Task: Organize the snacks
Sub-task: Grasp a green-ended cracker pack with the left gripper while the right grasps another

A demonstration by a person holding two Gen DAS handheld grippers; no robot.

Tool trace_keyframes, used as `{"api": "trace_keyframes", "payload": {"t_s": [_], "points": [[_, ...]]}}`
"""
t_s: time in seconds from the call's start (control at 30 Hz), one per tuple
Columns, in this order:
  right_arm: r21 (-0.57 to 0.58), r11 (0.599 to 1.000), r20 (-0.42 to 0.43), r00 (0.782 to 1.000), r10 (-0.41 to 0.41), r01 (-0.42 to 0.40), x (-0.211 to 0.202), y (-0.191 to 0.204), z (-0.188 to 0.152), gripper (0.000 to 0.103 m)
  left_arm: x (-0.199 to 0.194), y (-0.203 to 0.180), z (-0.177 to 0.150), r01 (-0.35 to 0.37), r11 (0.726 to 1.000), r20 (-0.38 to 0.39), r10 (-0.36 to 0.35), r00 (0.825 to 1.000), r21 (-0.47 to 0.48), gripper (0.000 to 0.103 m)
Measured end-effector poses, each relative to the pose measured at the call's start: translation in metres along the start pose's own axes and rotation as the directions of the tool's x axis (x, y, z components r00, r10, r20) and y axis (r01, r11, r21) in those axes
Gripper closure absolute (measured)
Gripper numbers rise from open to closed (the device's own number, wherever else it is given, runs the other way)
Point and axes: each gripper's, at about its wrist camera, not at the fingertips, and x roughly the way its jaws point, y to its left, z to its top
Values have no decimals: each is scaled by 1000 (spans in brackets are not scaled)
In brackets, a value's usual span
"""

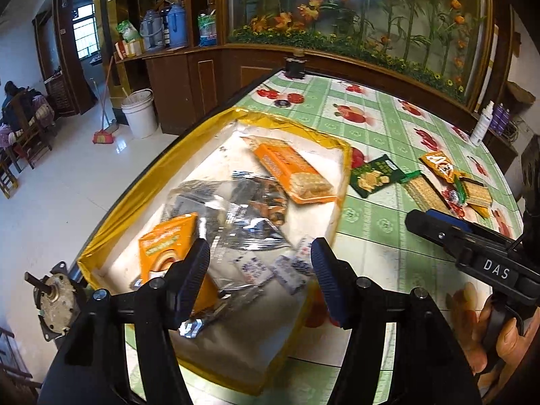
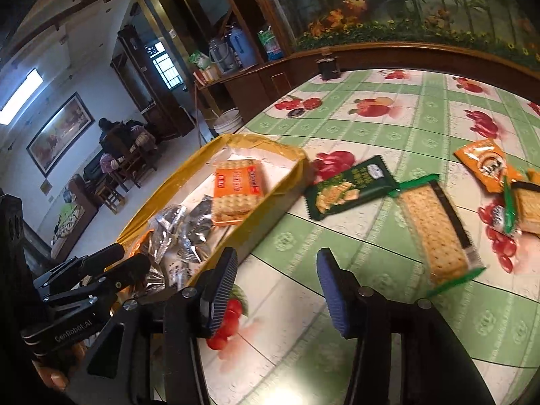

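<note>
Left gripper (image 1: 260,278) hangs over the yellow tray (image 1: 141,182) of snack packets, jaws apart and empty; right gripper (image 2: 276,290), jaws likewise parted and empty, faces loose cracker packs (image 2: 435,229) on the bench (image 2: 371,125) at two o'clock.

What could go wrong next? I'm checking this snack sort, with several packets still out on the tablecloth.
1. The yellow box sits near the table's edge; a shove toward the floor side might tip it.
2. The cracker pack is long and flat; the right gripper, jaws open and empty, may pinch only the slippery wrapper.
3. The left gripper hovers open over the box, so both tools could collide there.
</note>
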Motion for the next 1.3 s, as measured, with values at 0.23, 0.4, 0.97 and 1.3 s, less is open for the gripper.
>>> {"api": "trace_keyframes", "payload": {"t_s": [0.23,0.4,0.97,1.3], "points": [[88,994,18,998,-68,66,-28,-51,-13,45,3,-30,-3,47,998,-17,-46,999,49,41],[111,989,19,995,-101,98,-43,-72,-20,45,4,-48,-6,86,994,-41,-84,996,69,41],[131,962,91,963,-254,242,-95,-172,-3,41,16,-134,-1,229,963,-122,-213,969,139,42],[206,951,138,955,-261,230,-75,-232,58,41,50,-164,35,263,963,-155,-250,956,67,42]]}}
